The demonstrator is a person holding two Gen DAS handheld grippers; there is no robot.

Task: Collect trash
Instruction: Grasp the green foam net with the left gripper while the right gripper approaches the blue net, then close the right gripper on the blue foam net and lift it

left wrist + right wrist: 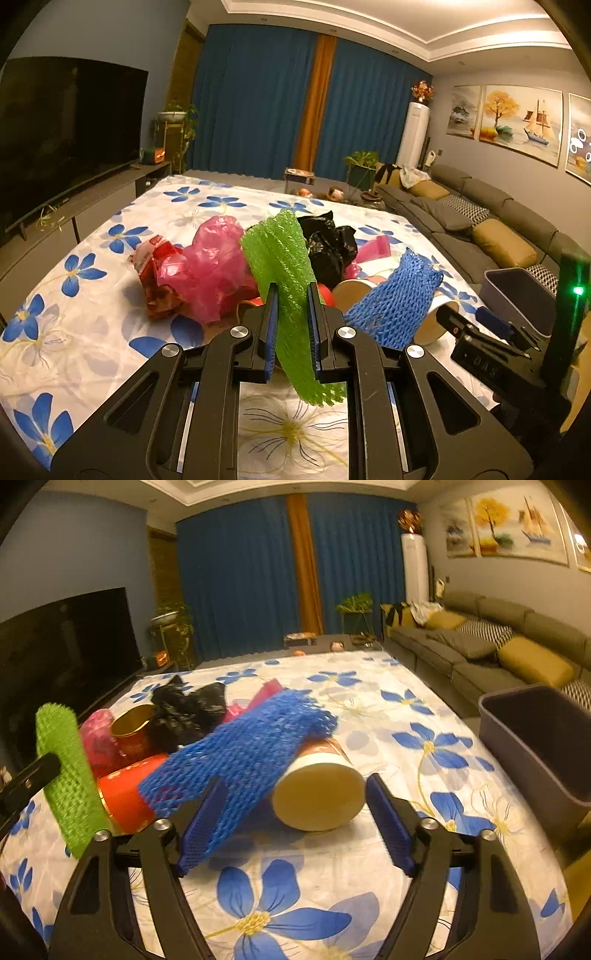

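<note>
Left gripper (291, 295) clenched on the green foam net (280, 266), net standing between both pads, lifted above the flowered tablecloth (85, 332). Right gripper (295, 794) spread wide, blue foam net (240, 753) touching its left finger (203, 827), paper cup (319, 794) lying between the fingers. Grey bin (535, 738) at the right table edge.

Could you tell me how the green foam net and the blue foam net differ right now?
The green foam net is clamped between the left gripper fingers and stands nearly upright; the blue foam net lies draped over a tipped paper cup, with the right gripper open around it, one finger against its edge. The green net looks narrower, the blue one broader. Both are stretchy mesh fruit sleeves.
</note>
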